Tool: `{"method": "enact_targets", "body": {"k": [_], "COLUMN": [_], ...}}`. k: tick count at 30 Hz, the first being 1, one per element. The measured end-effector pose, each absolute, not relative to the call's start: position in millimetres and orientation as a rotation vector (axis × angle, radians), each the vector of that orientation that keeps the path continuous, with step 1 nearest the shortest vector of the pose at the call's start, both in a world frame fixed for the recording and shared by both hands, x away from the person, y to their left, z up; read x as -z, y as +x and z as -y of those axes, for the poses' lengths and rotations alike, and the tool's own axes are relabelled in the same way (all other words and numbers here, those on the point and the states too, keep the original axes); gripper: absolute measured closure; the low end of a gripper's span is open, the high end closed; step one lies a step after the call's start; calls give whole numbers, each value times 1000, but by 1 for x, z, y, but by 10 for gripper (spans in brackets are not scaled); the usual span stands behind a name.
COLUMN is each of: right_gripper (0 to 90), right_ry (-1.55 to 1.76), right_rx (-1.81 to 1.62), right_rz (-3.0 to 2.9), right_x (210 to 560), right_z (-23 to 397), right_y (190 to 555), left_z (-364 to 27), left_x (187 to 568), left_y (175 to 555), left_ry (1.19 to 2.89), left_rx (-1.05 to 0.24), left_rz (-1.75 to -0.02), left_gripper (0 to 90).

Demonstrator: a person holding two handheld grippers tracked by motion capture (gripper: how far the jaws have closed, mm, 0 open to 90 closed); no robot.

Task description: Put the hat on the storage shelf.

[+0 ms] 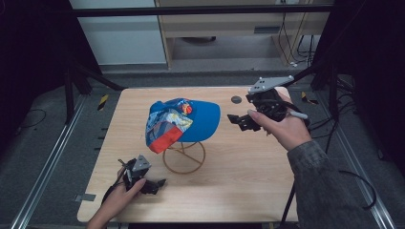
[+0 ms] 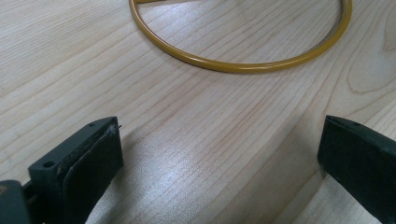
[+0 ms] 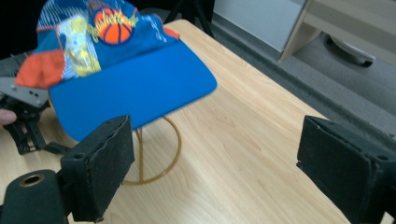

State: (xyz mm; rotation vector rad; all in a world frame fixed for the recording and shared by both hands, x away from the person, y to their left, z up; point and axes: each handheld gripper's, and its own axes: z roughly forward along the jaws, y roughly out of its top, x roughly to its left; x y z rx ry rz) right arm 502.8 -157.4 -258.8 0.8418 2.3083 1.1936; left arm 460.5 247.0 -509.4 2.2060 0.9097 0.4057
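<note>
One cap (image 1: 184, 120) on wire stand (image 1: 184, 157); both grippers' jaws apart, holding nothing.

A wooden table (image 1: 248, 181) with a light grain stands in the middle of the high view. Around it lies a grey floor (image 1: 43, 143), dim at the left and the right of the frame. Two metal rails (image 1: 45, 169) run along the floor on both sides of the table. Black frame bars (image 1: 200, 9) cross the top of the frame and go down at the upper left and upper right. Behind the table, at the top centre, there is a pale wooden cabinet (image 1: 229, 24), and to its left a white panel (image 1: 124, 38). Black cables (image 1: 298, 45) hang at the upper right. Small yellow and black tape marks (image 1: 102, 101) lie on the floor near the far corners of the table.
</note>
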Motion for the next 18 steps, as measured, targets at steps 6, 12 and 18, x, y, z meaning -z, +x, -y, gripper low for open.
{"method": "enact_targets", "body": {"k": [6, 12, 18], "right_gripper": [120, 122, 123], "right_ry": [878, 901, 920], "right_rx": [-1178, -1170, -1169], "right_rz": [-2309, -2300, -2300], "right_x": [269, 277, 286], "right_z": [167, 174, 178], "right_y": [500, 497, 496], "left_z": [-247, -247, -247], "left_x": [509, 509, 509], "left_y": [460, 460, 460], "left_ry": [2205, 2206, 2205], "left_rx": [-406, -407, -407], "left_rz": [-911, -911, -913], "left_gripper": [0, 0, 0]}}
